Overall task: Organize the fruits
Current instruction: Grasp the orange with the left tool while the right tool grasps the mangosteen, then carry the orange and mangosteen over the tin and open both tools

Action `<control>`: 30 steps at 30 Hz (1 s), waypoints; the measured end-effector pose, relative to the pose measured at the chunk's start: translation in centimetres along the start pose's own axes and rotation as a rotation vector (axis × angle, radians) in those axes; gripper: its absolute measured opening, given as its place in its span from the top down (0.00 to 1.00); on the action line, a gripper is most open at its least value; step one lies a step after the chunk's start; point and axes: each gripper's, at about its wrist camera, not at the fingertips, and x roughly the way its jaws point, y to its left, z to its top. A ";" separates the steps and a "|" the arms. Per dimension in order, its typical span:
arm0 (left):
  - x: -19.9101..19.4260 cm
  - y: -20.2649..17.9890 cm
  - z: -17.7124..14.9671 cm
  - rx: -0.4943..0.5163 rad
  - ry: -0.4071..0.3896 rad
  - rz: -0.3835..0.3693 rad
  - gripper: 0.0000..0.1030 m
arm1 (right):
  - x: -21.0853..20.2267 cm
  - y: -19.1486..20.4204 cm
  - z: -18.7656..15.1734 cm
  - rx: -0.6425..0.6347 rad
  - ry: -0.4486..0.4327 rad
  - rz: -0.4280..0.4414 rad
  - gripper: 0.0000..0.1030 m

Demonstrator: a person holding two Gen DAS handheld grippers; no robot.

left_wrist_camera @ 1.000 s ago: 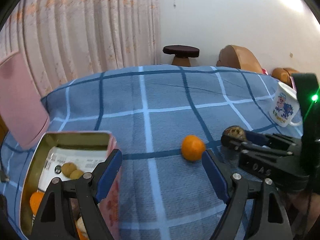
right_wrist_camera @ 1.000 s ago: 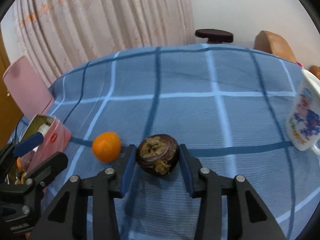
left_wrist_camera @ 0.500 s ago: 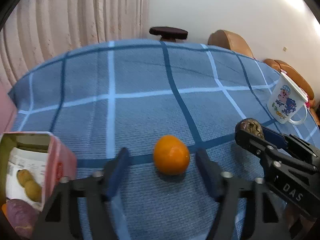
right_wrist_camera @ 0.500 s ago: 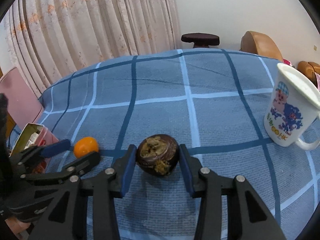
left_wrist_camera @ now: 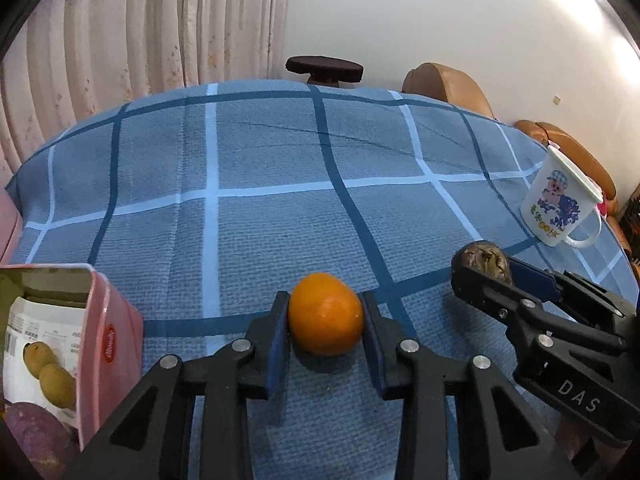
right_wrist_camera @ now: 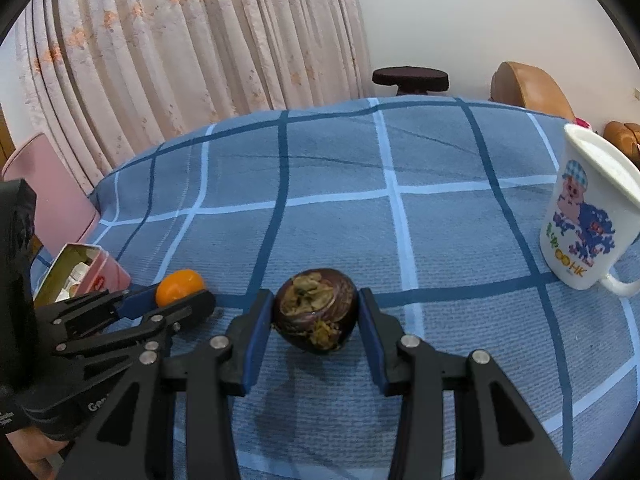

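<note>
**Two fruits held, one in each hand-held gripper**

In the left wrist view, the left hand-held gripper (left_wrist_camera: 325,330) is seen pinching an orange (left_wrist_camera: 325,313). Both blue pads are pressed against the sides of the orange, which sits low on the blue checked cloth (left_wrist_camera: 280,216) over the bench. A shadow is seen just under it.

In the right wrist view, the right hand-held gripper (right_wrist_camera: 316,316) is seen pinching a dark purple fruit (right_wrist_camera: 315,310) with a dry brown top. Its pads touch both sides of the fruit. A shadow is cast on the cloth (right_wrist_camera: 360,200) below it.

Each view shows the other gripper from the side. The right hand-held gripper (left_wrist_camera: 486,280) is seen at the right edge of the left view, with the purple fruit (left_wrist_camera: 482,262) at its tip. The left hand-held gripper (right_wrist_camera: 180,298) is seen at the left edge of the right view, with the orange (right_wrist_camera: 179,280) between its fingers.

The pink box (left_wrist_camera: 108,344) is shown best by the left view. Its top is open, and two small brown fruits (left_wrist_camera: 48,368) and a purple one (left_wrist_camera: 32,428) are seen inside. In the right view only the corner of the box (right_wrist_camera: 96,272) is shown, and the fruits inside cannot be made out.

A white mug (right_wrist_camera: 588,216) with a cartoon picture stands upright on the cloth, well apart from both fruits. It looks large in the right view and small in the left view (left_wrist_camera: 560,200).
</note>
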 end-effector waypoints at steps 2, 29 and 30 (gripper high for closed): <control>-0.5 0.1 -0.2 0.005 -0.013 0.008 0.65 | -0.3 0.2 -0.1 -0.004 -0.012 0.006 0.56; -6.8 0.9 -3.6 0.029 -0.174 0.105 0.65 | -3.6 3.6 -1.9 -0.071 -0.135 0.038 0.56; -7.1 0.9 -3.7 0.034 -0.186 0.112 0.65 | -3.7 3.7 -2.0 -0.076 -0.136 0.038 0.56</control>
